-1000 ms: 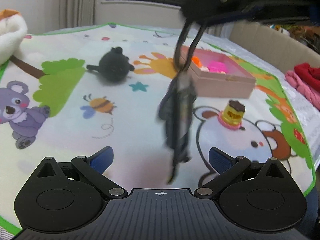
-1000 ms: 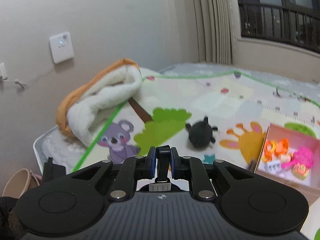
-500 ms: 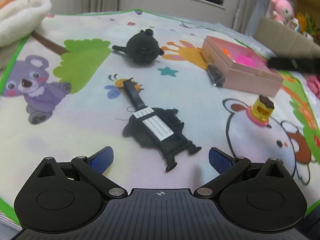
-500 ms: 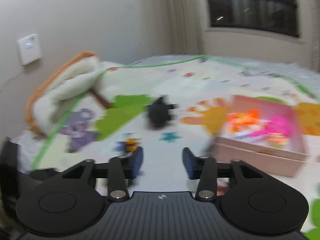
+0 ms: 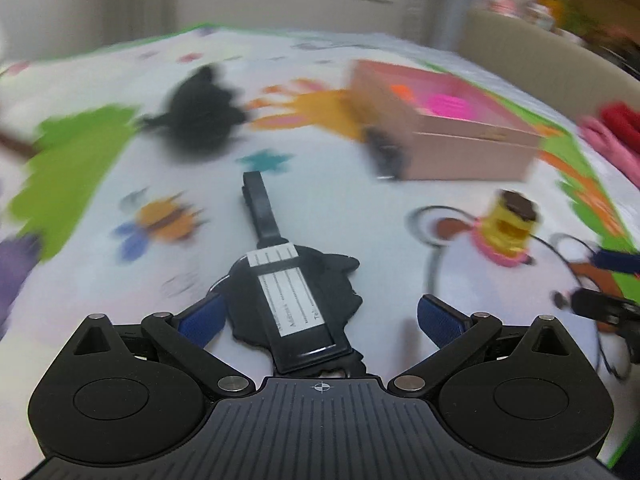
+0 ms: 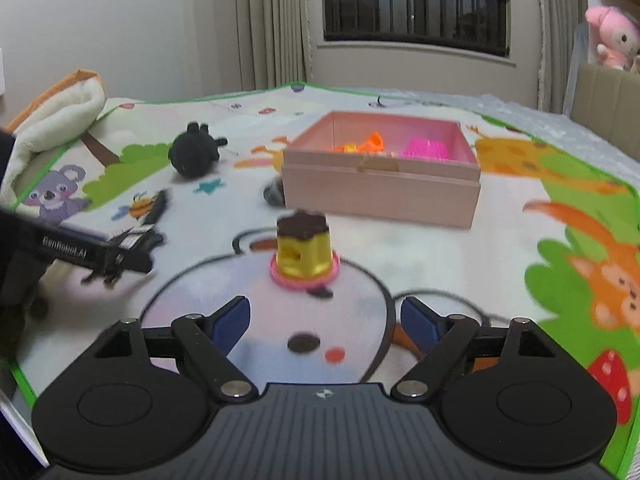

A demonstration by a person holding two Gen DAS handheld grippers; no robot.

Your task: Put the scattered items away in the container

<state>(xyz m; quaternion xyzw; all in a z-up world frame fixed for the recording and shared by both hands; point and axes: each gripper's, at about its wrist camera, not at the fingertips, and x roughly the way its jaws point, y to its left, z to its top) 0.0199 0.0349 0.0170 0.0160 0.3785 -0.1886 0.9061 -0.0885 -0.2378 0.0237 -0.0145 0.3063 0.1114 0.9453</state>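
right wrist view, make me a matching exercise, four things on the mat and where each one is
Things:
1. black plush toy
2. yellow pudding toy
3. pink hair comb
4. black luggage tag

Places:
A. inside the pink box
B. flat on the mat, under the left gripper
C. on the mat straight ahead of the right gripper
D. far left, by the green tree print

Pairs: 1-D, 2-C, 3-A, 4-B
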